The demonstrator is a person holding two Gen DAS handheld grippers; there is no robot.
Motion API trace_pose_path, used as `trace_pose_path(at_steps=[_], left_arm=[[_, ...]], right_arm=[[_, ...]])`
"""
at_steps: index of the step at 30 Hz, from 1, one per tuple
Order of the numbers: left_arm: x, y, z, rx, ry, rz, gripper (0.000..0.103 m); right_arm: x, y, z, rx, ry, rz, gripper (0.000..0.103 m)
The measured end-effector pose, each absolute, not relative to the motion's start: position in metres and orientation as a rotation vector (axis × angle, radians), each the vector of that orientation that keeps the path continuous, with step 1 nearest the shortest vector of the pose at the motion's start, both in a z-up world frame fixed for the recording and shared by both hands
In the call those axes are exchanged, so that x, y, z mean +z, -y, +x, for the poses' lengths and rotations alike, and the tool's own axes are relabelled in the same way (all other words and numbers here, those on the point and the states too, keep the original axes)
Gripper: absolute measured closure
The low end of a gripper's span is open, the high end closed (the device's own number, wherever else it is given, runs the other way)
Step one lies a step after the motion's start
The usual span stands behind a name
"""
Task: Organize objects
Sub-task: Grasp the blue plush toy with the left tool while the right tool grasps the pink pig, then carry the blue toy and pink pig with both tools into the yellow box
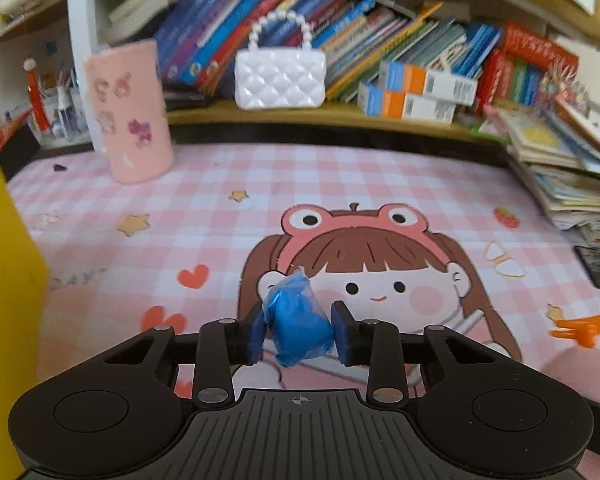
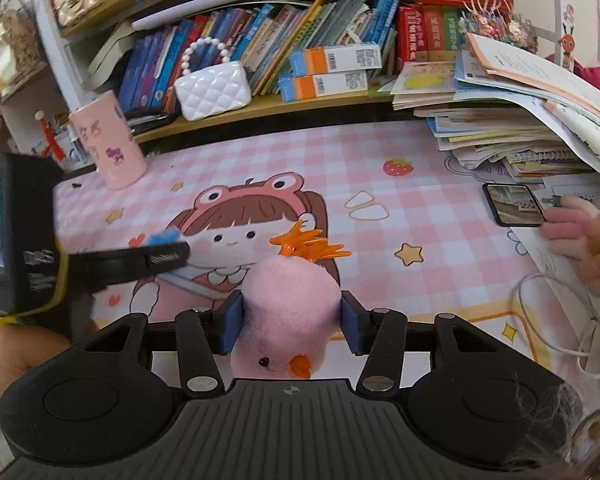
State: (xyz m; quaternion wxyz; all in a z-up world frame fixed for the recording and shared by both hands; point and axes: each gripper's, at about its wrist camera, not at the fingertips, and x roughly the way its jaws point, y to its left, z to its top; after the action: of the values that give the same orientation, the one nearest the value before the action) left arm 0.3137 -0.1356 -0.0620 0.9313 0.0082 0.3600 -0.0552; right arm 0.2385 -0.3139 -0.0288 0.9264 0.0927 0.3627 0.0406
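Nearest, the left gripper [image 1: 299,330] had its fingers [image 1: 256,330] closed down on a blue wrapped lump [image 1: 298,318], the pads pressing its two sides, with the lump low over the pink checked mat [image 1: 340,184] that covered the worktop. The right gripper [image 2: 291,326] likewise had its fingers [image 2: 232,328] shut against a pink plush chick [image 2: 290,308], gripped round the body with its orange beak towards the camera and its orange feet [image 2: 308,246] sticking out ahead, clear of the mat. In the right wrist view the left gripper showed as a dark, blurred bar at the left edge, with a glimpse of blue at its tip, so the two loads were well apart.

Both picks looked done, so the step in hand was probably the carry to wherever each thing belongs. The crinkly wrap on the blue lump could slide between the pads, so the grip should hold steady and the hand move smoothly. The plush is soft and squashes, so it would sit safely, though its feet might snag on something.

Farther back stood a pink cup [image 1: 130,112] at the mat's left corner, and on the bookshelf [image 1: 300,114] behind it a white quilted handbag [image 1: 280,78] in front of leaning books. A leaning stack of booklets [image 2: 500,136] crowded the right side and should be kept clear of.
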Motion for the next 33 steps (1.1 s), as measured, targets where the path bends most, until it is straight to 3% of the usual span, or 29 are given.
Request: trace_pose_path(at_steps=[15, 33], left_arm=[[-0.028, 0.089, 0.180, -0.175, -0.676, -0.024, 0.070], [-0.023, -0.031, 0.056, -0.041, -0.711, -0.073, 0.071]], right_arm=[[-0.024, 0.267, 0.183, 0.108, -0.755, 0.113, 0.056], [-0.022, 0.133, 0.094, 0.358, -0.768, -0.061, 0.056]])
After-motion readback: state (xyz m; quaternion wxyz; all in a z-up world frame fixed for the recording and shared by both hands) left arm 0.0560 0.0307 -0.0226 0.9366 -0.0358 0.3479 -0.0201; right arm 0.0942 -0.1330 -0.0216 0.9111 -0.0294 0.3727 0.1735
